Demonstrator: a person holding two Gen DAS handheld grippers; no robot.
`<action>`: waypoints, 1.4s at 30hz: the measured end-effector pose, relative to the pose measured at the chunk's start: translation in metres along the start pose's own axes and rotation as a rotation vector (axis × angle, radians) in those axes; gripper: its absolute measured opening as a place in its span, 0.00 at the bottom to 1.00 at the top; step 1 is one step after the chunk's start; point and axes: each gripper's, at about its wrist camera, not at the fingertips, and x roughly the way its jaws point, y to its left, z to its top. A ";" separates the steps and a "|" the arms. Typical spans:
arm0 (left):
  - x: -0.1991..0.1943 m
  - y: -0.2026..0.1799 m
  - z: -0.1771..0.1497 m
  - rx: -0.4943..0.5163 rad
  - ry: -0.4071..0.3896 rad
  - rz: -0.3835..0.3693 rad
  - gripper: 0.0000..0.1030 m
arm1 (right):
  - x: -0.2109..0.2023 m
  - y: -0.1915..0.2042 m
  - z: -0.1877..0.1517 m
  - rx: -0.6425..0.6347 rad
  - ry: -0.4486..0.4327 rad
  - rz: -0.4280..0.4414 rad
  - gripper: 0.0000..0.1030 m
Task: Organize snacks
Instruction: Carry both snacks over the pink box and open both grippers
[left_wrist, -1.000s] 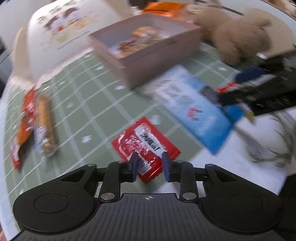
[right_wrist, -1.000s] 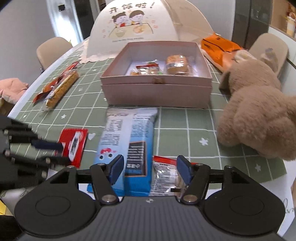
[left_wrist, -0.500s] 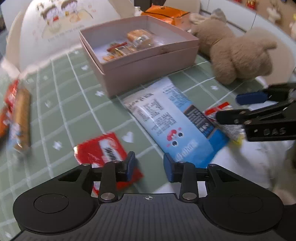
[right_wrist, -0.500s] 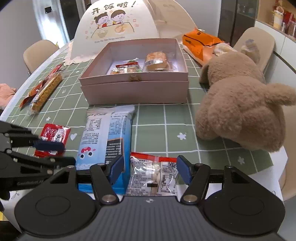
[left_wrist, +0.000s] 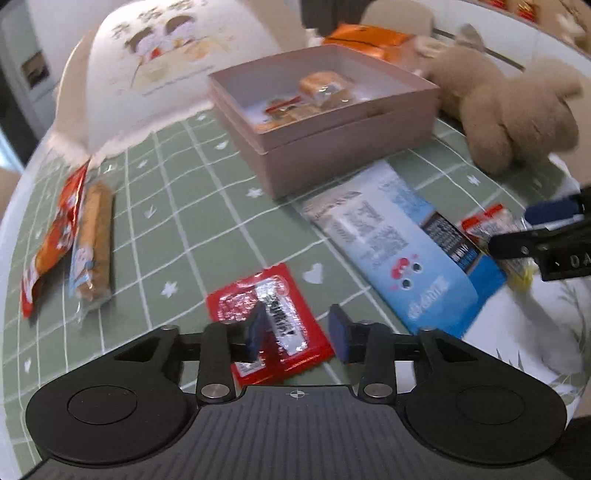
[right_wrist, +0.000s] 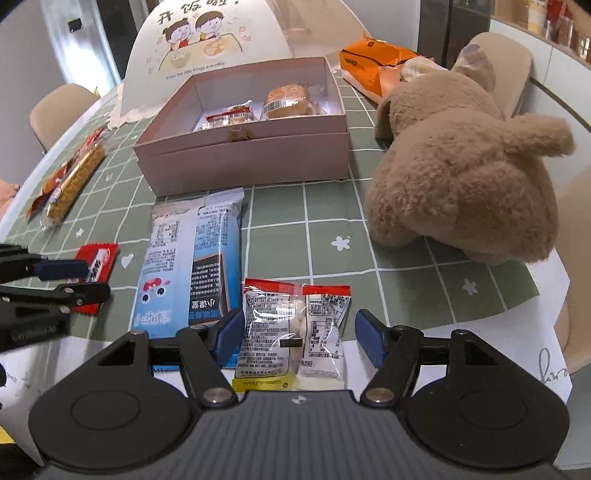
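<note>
A green grid-patterned tablecloth covers the table, with an open pale pink cardboard box as landmark. In front of the box, the left gripper, jaws just opened, straddles a flat red foil sachet without touching it. The right gripper stands wide around a clear crinkly snack packet. Both look light, soft and slippery; pinching across the middle seems best.

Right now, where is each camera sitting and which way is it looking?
Left wrist: rides the left tongs, looking down at the flat red foil packet; the right tongs poke in.
Right wrist: rides the right tongs, over the clear red-topped packet.
Both show the open pink cardboard box.
</note>
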 end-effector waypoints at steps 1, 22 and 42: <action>0.000 -0.002 0.000 0.003 0.003 -0.015 0.59 | 0.001 0.000 -0.001 -0.004 0.004 -0.001 0.65; 0.011 0.021 0.002 -0.109 0.006 -0.041 0.64 | 0.011 0.021 -0.018 -0.035 -0.029 -0.057 0.88; -0.032 0.037 0.137 -0.173 -0.220 -0.241 0.62 | -0.070 -0.004 0.065 -0.032 -0.252 0.061 0.52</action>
